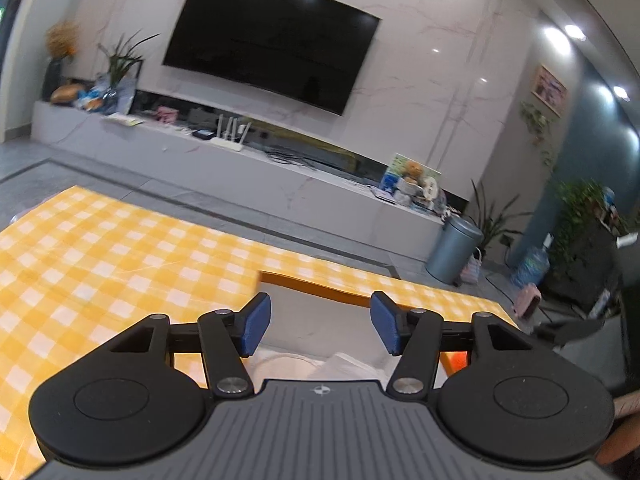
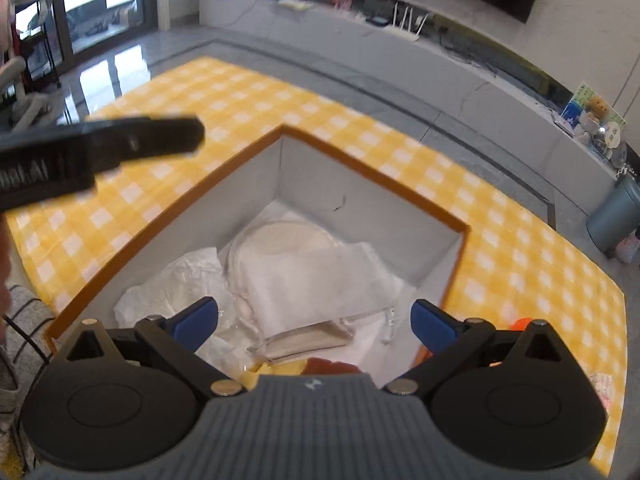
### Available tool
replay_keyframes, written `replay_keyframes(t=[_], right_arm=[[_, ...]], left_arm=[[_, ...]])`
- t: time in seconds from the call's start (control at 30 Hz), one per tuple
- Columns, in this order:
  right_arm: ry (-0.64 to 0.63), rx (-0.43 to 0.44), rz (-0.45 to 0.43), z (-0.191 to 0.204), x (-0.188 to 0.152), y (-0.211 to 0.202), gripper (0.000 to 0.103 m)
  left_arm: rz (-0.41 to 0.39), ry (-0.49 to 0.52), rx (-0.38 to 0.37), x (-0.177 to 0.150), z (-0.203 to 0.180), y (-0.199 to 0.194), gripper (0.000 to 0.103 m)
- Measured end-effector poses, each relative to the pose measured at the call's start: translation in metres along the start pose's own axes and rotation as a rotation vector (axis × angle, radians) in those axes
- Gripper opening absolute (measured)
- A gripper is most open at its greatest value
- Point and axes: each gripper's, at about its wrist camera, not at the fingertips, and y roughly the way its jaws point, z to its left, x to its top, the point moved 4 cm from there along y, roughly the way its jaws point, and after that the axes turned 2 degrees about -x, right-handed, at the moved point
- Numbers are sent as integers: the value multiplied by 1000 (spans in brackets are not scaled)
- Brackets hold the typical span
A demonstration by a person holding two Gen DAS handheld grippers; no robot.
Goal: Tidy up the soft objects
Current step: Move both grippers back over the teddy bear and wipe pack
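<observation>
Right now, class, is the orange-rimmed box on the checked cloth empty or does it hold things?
It holds things. The box is open-topped, and white soft items lie on its floor.

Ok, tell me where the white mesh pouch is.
In the right wrist view the white mesh pouch lies inside the orange-rimmed box, centre, over a round cream pad, right of crumpled white plastic.

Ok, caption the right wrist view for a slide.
Right gripper, jaws open and empty, above the orange-rimmed box of white soft items on a yellow checked cloth.
</observation>
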Motion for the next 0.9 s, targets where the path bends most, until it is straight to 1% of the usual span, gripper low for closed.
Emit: replay_keyframes(t=[0.1, 0.17, 0.2, 0.3, 0.4, 0.43, 0.5, 0.57, 0.67, 0.73, 0.83, 0.9], right_arm=[[19, -23, -22, -15, -6, -11, 101], [22, -55, -36, -27, -13, -18, 101], [26, -75, -43, -35, -18, -21, 101], [92, -129, -53, -64, -38, -32, 101], [149, -181, -61, -93, -58, -43, 101], [161, -203, -69, -102, -65, -48, 101], [199, -250, -83, -122, -77, -55, 101], [242, -281, -93, -141, -88, -62, 101], [306, -317, -124, -166, -102, -71, 101], [348, -329, -150, -181, -110, -78, 101], [393, -361, -184, -203, -123, -84, 101], [421, -391, -193, -217, -132, -86, 101]], left_arm=[[-7, 31, -5, -5, -14, 1, 69], [-10, 44, -16, -7, -21, 2, 76], [-6, 46, -28, -8, -25, 3, 78], [-6, 42, -77, -12, -33, 4, 84], [-70, 39, -108, -12, -45, -1, 92], [-95, 43, -112, -12, -49, -4, 96], [-143, 69, -98, -10, -60, -9, 97], [-172, 108, -62, -10, -70, -10, 98], [-192, 170, -4, -15, -85, -9, 98], [-204, 221, 8, -19, -96, -7, 98], [-198, 253, 23, -23, -112, -6, 98], [-211, 284, 37, -26, -124, -5, 98]])
